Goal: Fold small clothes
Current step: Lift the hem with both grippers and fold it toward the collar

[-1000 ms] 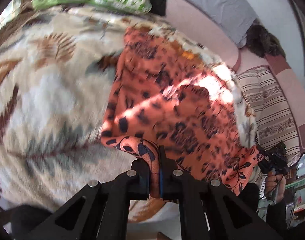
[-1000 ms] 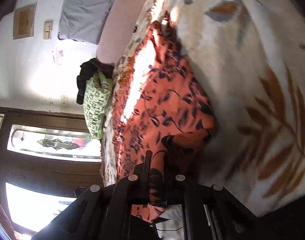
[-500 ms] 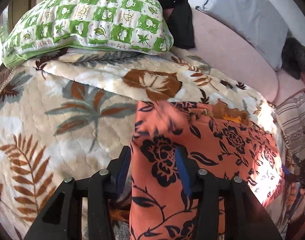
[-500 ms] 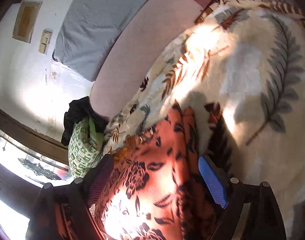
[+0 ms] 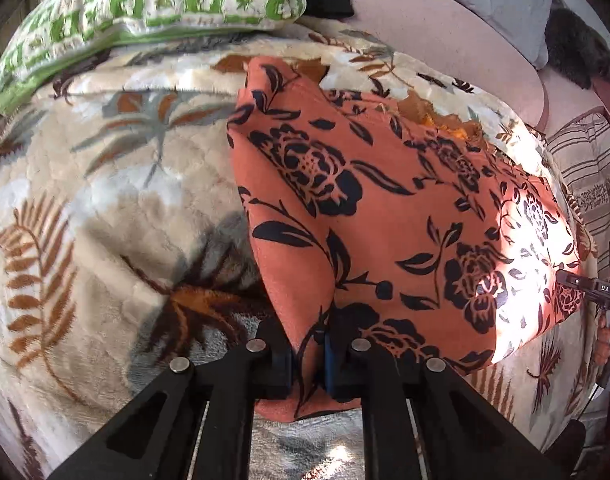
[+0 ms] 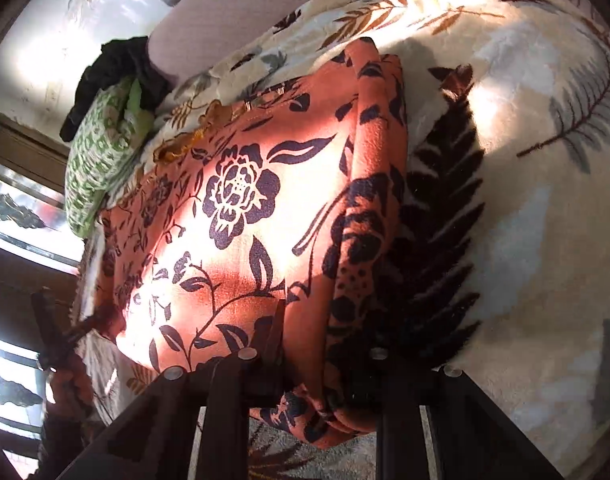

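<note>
Item: bed (image 5: pixel 85 208), covered by a plush cream blanket (image 6: pixel 525 208) with a leaf print; soft, yielding support, likely to drag a little on cloth pulled across it. On it, at the head end: green-and-white checked pillow (image 5: pixel 153 4), not part of the job. Principal item: orange garment (image 5: pixel 385 208) with black floral print, lying on the blanket already doubled over, layered edges visible along its right side in the right wrist view (image 6: pixel 381 152). Judged light, thin, limp, slightly slippery; no stiffness, so any unsupported part will sag and layers may slide apart. Best taken at corners or along a folded edge, all layers pinched together. Left gripper (image 5: pixel 308 354): fingers closed on the near left corner, cloth bunched between them. Right gripper (image 6: pixel 325 360): fingers sit wider apart with the near right edge bundled between them; whether they actually clamp it cannot be told.
</note>
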